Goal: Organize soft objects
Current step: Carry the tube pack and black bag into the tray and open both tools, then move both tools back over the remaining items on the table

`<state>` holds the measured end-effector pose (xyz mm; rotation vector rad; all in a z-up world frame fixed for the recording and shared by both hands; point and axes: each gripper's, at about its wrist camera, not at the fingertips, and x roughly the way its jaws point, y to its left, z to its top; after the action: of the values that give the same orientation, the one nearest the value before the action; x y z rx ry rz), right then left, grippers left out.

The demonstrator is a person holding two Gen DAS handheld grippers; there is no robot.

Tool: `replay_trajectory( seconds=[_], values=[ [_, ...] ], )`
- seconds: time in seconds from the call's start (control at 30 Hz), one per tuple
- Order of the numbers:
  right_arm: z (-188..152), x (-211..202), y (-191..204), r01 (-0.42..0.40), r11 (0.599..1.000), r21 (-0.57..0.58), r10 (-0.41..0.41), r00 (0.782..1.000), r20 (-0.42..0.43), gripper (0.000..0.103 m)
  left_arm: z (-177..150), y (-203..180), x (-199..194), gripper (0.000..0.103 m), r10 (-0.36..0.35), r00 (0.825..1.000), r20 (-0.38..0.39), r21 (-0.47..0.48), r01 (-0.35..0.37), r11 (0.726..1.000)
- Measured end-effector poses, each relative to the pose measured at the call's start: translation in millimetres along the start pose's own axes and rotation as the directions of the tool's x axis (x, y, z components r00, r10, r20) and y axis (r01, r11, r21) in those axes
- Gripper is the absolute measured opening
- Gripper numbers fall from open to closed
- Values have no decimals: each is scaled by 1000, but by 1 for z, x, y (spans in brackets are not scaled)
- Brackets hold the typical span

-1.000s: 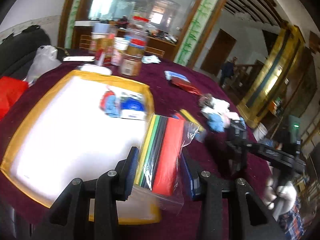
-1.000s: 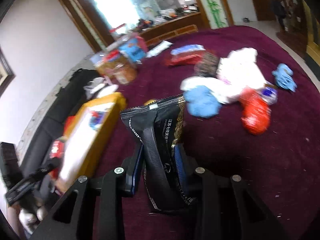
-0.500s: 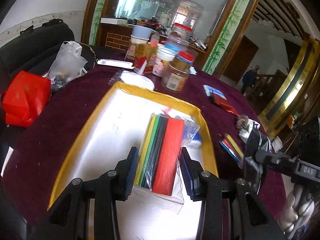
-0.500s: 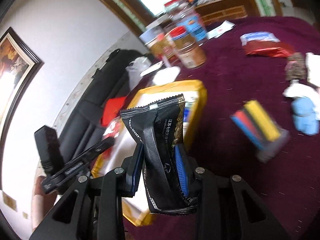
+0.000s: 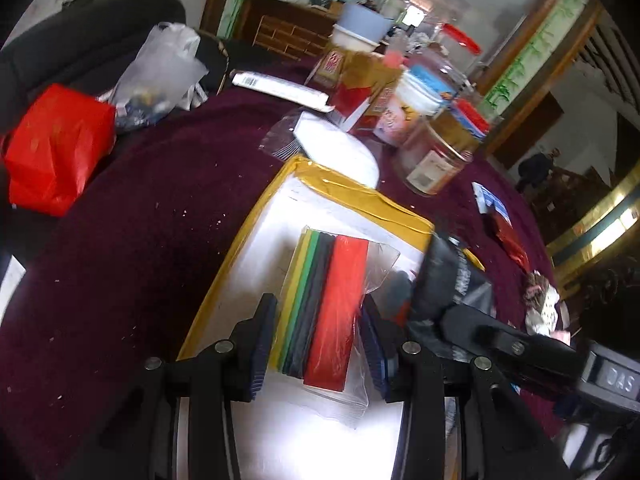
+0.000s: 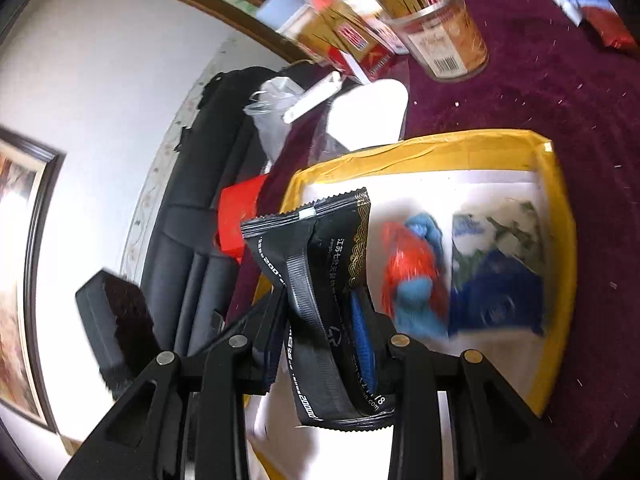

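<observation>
My left gripper [image 5: 318, 322] is shut on a clear bag of coloured strips [image 5: 326, 308] and holds it over the white floor of the yellow-rimmed tray [image 5: 360, 196]. My right gripper [image 6: 320, 320] is shut on a black foil packet [image 6: 320, 288] and holds it over the same tray [image 6: 560, 216], near its left side. In the tray lie a red and blue soft bundle [image 6: 416, 276] and a blue and white packet [image 6: 500, 268]. The right gripper with its packet [image 5: 448, 280] shows at the right in the left wrist view.
Jars and boxes [image 5: 400, 96] stand beyond the tray's far end, with a white pack [image 5: 340, 148] touching it. A red bag [image 5: 56, 148] and a clear plastic bag [image 5: 160, 76] lie at the far left. Packets [image 5: 504, 228] lie on the maroon cloth at right.
Both grippers have moved left with their loads. The left bag went from the tray's right edge to over its floor; the right packet went from open cloth to over the tray.
</observation>
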<state>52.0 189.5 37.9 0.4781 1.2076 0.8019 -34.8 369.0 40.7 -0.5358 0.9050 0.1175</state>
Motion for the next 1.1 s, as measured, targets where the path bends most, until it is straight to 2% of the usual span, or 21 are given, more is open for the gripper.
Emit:
replay_trajectory(
  seconds=[0.1, 0.17, 0.23, 0.4, 0.5, 0.57, 0.63, 0.7, 0.77, 0.8, 0.83, 0.87, 0.9, 0.93, 1.0, 1.03, 1.07, 1.1],
  values=[
    [9, 17, -4, 47, 999, 14, -47, 999, 1, 31, 3, 1, 2, 45, 22, 1000, 20, -9, -22, 1000],
    [10, 21, -4, 82, 997, 3, -82, 997, 9, 31, 3, 5, 0, 54, -11, 1000, 22, -34, 12, 999],
    [12, 24, -6, 117, 993, -9, -117, 993, 19, 31, 2, 7, -4, 61, -15, 999, 42, -42, 17, 999],
    [15, 25, -4, 144, 989, -26, -143, 989, 32, 37, -1, 8, -19, 66, -39, 997, 67, -52, 42, 998],
    [14, 10, 3, 167, 983, -70, -162, 984, 74, 46, -5, 5, -33, 66, -53, 995, 89, -54, 58, 997],
    [9, -12, 10, 175, 977, -122, -161, 980, 115, 49, -9, -2, -47, 68, -66, 991, 119, -39, 71, 997],
    [0, -41, 14, 210, 960, -184, -179, 969, 170, 56, -15, -10, -60, 72, -80, 986, 148, -22, 84, 996],
    [-14, -75, 14, 263, 935, -238, -204, 948, 245, 66, -22, -20, -71, 74, -99, 981, 170, -1, 100, 995],
    [-32, -114, 6, 350, 897, -268, -248, 903, 350, 75, -33, -39, -82, 75, -124, 974, 190, 43, 118, 992],
    [-40, -131, -1, 394, 879, -269, -270, 876, 399, 77, -38, -50, -87, 75, -128, 971, 202, 70, 116, 991],
    [-51, -154, -12, 446, 857, -258, -299, 839, 455, 78, -42, -59, -90, 75, -129, 968, 215, 97, 111, 989],
    [-55, -166, -20, 475, 845, -245, -318, 816, 483, 78, -48, -71, -95, 75, -128, 964, 233, 129, 100, 987],
    [-63, -187, -36, 515, 831, -211, -349, 777, 523, 78, -56, -86, -101, 76, -130, 955, 265, 172, 86, 981],
    [-68, -201, -48, 532, 828, -179, -365, 752, 548, 78, -62, -97, -106, 79, -133, 947, 294, 196, 76, 978],
    [-78, -238, -86, 544, 836, -73, -404, 699, 590, 79, -75, -119, -118, 97, -145, 919, 367, 234, 60, 970],
    [-78, -248, -101, 541, 841, -32, -423, 692, 585, 79, -82, -130, -124, 102, -154, 901, 405, 250, 53, 967],
    [-80, -257, -118, 533, 846, 11, -441, 687, 578, 79, -90, -142, -127, 103, -169, 881, 442, 268, 51, 962],
    [-81, -269, -137, 518, 853, 60, -454, 681, 575, 79, -95, -152, -127, 103, -191, 876, 443, 287, 63, 956]
  ],
)
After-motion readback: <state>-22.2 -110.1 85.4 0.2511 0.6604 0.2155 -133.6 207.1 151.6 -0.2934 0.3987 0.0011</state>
